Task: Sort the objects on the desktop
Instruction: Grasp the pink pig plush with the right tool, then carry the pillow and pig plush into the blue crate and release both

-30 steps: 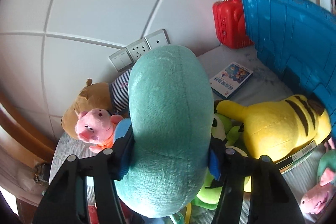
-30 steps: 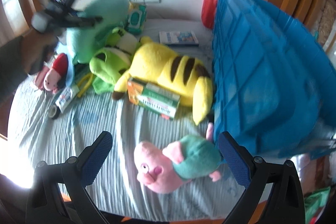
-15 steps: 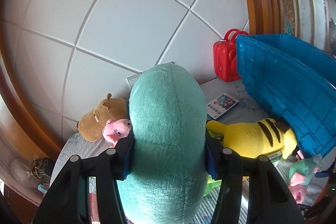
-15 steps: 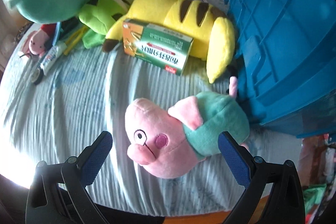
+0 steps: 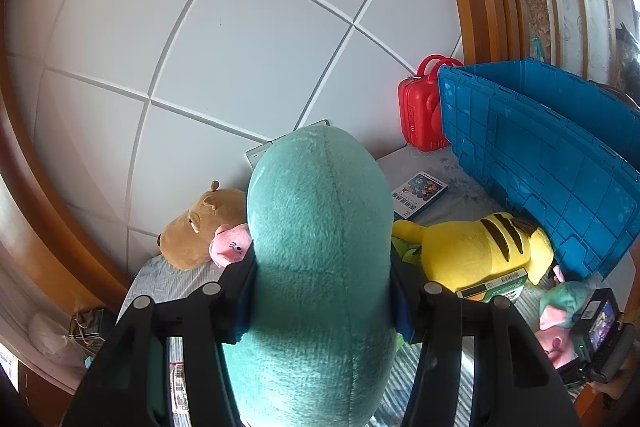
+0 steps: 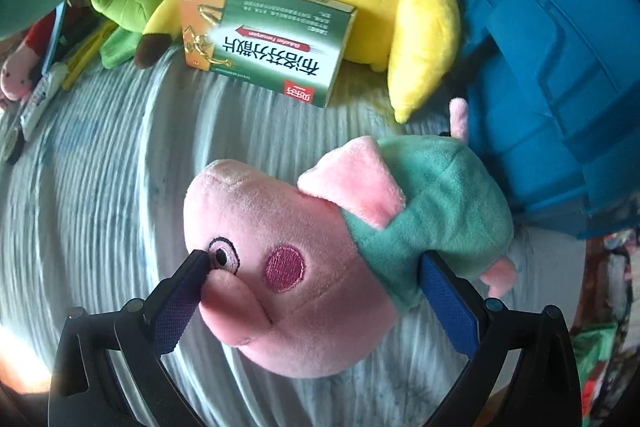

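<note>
A slip is the risk: the teal plush is clamped only around its middle by the left claw, raised above the table, and could sag free. The right claw, pointed steeply down, stands apart astride the pink pig plush near the table's front edge beside the blue crate; its pads could skid off the rounded head.
</note>
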Motion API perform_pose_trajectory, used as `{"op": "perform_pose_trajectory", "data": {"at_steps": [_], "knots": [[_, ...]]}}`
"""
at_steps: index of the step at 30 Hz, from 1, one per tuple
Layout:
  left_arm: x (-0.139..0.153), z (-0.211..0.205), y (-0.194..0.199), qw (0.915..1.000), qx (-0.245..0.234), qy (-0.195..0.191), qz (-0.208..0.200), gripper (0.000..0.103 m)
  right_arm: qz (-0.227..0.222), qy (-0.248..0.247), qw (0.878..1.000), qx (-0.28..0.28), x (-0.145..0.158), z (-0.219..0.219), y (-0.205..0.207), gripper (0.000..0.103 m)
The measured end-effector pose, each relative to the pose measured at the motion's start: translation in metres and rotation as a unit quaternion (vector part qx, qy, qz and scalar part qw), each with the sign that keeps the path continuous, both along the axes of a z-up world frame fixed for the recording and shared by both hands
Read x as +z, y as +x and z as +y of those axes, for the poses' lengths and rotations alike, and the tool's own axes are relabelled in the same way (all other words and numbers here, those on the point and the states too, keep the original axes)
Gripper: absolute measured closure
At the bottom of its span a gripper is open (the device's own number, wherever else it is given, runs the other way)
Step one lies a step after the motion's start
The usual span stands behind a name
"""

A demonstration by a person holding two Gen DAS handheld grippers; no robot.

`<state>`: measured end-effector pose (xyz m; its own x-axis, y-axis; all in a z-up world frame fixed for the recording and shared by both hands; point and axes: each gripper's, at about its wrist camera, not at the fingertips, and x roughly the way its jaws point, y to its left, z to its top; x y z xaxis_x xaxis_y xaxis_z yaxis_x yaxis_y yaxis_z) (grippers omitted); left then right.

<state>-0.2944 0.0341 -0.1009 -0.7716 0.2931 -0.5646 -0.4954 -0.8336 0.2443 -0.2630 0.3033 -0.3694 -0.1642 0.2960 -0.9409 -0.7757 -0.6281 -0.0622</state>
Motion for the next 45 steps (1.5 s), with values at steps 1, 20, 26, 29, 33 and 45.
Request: {"op": "perform_pose_trajectory", "data": {"at_steps": [1, 20, 26, 29, 33, 45], "knots": [[0.001, -0.002, 0.001, 1.0000, 0.000, 0.000, 0.001, 0.050, -0.006, 0.007, 1.000, 0.001, -0.001, -0.001, -0.005, 0.000], [0.000, -0.032, -0.007, 0.9996, 0.017, 0.020, -0.007, 0.050, -0.001, 0.009, 1.000, -0.014, 0.009, 0.002, -0.012, 0.041], [0.001, -0.038, -0.004, 0.9990, 0.016, 0.039, -0.009, 0.050, 0.052, -0.019, 0.998, -0.018, 0.042, -0.003, 0.004, 0.052], [0.005, -0.044, -0.002, 0.9986, 0.018, 0.050, -0.008, 0.050, 0.070, -0.011, 0.998, 0.002, 0.071, -0.010, -0.002, 0.055], [0.011, -0.051, 0.003, 0.9979, 0.022, 0.060, -0.005, 0.050, 0.089, 0.004, 0.996, 0.019, 0.105, -0.014, -0.020, 0.055], [0.042, -0.067, 0.023, 0.9960, 0.030, 0.080, 0.023, 0.050, 0.151, 0.079, 0.983, 0.067, 0.200, -0.021, -0.047, 0.055]]}}
